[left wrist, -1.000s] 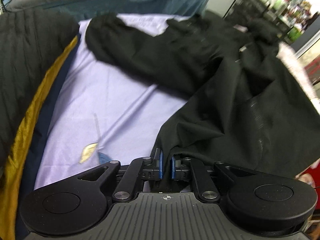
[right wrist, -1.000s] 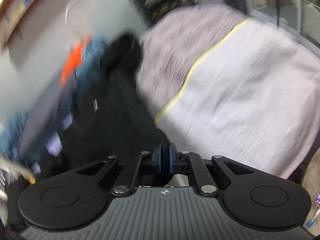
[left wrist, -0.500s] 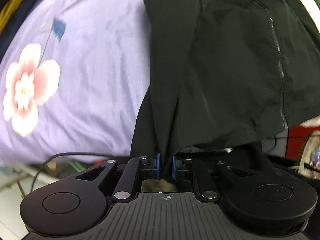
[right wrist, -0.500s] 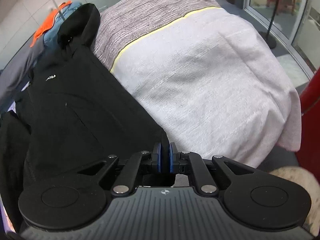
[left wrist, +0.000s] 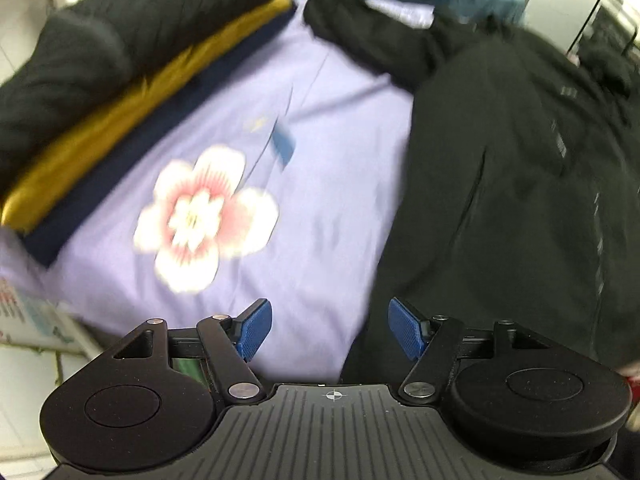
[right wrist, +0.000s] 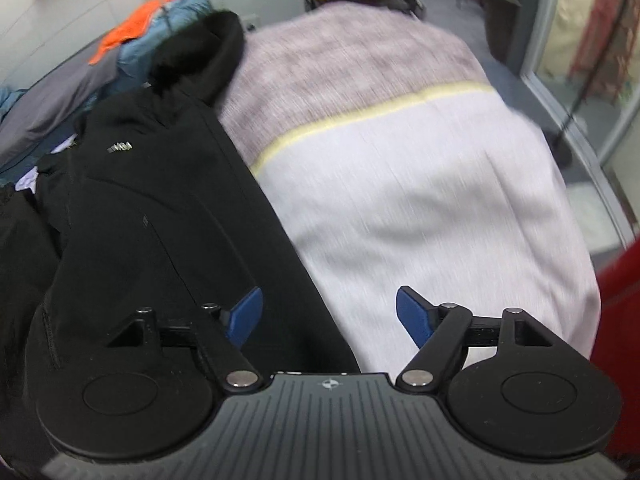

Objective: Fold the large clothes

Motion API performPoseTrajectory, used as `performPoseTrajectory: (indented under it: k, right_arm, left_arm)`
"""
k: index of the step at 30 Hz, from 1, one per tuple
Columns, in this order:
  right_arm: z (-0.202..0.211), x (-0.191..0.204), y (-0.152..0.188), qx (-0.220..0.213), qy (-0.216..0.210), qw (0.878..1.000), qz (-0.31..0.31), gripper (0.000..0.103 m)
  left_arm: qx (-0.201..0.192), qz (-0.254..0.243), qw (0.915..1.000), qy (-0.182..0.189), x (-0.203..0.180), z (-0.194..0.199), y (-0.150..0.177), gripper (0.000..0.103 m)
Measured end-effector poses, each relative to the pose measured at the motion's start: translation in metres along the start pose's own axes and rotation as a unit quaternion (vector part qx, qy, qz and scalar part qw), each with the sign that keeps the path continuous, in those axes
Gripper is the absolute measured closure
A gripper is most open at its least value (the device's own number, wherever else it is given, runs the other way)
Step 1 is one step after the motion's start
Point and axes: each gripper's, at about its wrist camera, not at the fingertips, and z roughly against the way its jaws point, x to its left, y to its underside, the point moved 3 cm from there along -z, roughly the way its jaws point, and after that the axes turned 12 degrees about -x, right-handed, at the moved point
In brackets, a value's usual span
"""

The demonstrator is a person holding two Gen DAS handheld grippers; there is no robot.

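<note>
A large black hooded jacket [left wrist: 520,184] lies spread on a lilac sheet [left wrist: 328,216] with a pink flower print. My left gripper [left wrist: 330,330] is open and empty, over the jacket's left hem edge. In the right wrist view the same jacket [right wrist: 152,216] lies front up, hood [right wrist: 200,52] at the far end, a small white logo on its chest. My right gripper [right wrist: 329,322] is open and empty over the jacket's right edge, where it meets a pale blanket.
A folded stack of black, gold and navy cloth [left wrist: 120,92] lies left of the sheet. A grey, pale pink and yellow striped blanket [right wrist: 420,184] covers the right. Orange, blue and grey clothes [right wrist: 136,40] are piled at the far end. A red object [right wrist: 620,300] stands at the right.
Both grippers were shut on the jacket's hem half a second ago. Both have opened and let it go. The jacket now lies flat on the sheet.
</note>
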Motion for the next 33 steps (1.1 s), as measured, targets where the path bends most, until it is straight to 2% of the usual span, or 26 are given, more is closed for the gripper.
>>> performPoseTrajectory:
  k: [3, 5, 8, 10, 14, 17, 20, 23, 25, 27, 30, 32, 33]
  right_arm:
    - [-0.007, 0.011, -0.014, -0.007, -0.012, 1.0, 0.02, 0.022]
    - [-0.012, 0.016, -0.022, -0.01, -0.015, 0.999, 0.033, 0.022]
    - [-0.011, 0.018, -0.045, -0.018, -0.03, 0.999, 0.02, 0.022]
    - [-0.007, 0.016, -0.072, -0.034, -0.047, 0.998, 0.003, 0.022]
    - [0.0, 0.017, -0.134, -0.062, -0.077, 0.995, -0.012, 0.02]
    - [-0.001, 0.023, -0.175, -0.082, -0.094, 0.992, -0.03, 0.017]
    - [-0.003, 0.045, -0.203, -0.097, -0.098, 0.99, -0.037, 0.017]
    - [0.0, 0.069, -0.223, -0.114, -0.107, 0.987, -0.045, 0.017]
    - [0.003, 0.087, -0.236, -0.119, -0.106, 0.987, -0.036, 0.017]
    - [0.0, 0.104, -0.247, -0.121, -0.098, 0.988, -0.01, 0.017]
    - [-0.009, 0.123, -0.257, -0.111, -0.072, 0.991, 0.006, 0.017]
    - [-0.013, 0.134, -0.257, -0.108, -0.077, 0.991, -0.006, 0.017]
    - [-0.016, 0.138, -0.255, -0.105, -0.079, 0.991, -0.013, 0.017]
  left_arm:
    - [-0.025, -0.001, 0.9996, 0.013, -0.022, -0.007, -0.034, 0.0]
    - [-0.043, 0.015, 0.9987, 0.025, -0.031, -0.01, -0.064, 0.0]
    - [-0.08, 0.037, 0.9943, 0.06, -0.04, 0.002, -0.122, 0.0]
    - [-0.104, 0.034, 0.9902, 0.087, -0.041, 0.005, -0.163, 0.0]
    - [-0.127, 0.066, 0.9845, 0.1, -0.037, -0.003, -0.239, 0.0]
    - [-0.13, 0.081, 0.9846, 0.085, -0.04, -0.035, -0.276, 0.0]
    - [-0.108, 0.049, 0.9907, 0.067, -0.061, -0.09, -0.287, 0.0]
    - [-0.043, 0.025, 0.9977, 0.046, -0.086, -0.167, -0.287, 0.0]
    - [-0.001, 0.011, 0.9994, 0.033, -0.105, -0.221, -0.287, 0.0]
    - [0.024, -0.013, 0.9996, 0.012, -0.119, -0.264, -0.287, 0.0]
    - [0.039, -0.03, 0.9985, -0.026, -0.126, -0.305, -0.278, 0.0]
    - [0.033, -0.038, 0.9975, -0.049, -0.12, -0.312, -0.271, 0.0]
    - [0.022, -0.043, 0.998, -0.042, -0.116, -0.312, -0.268, 0.007]
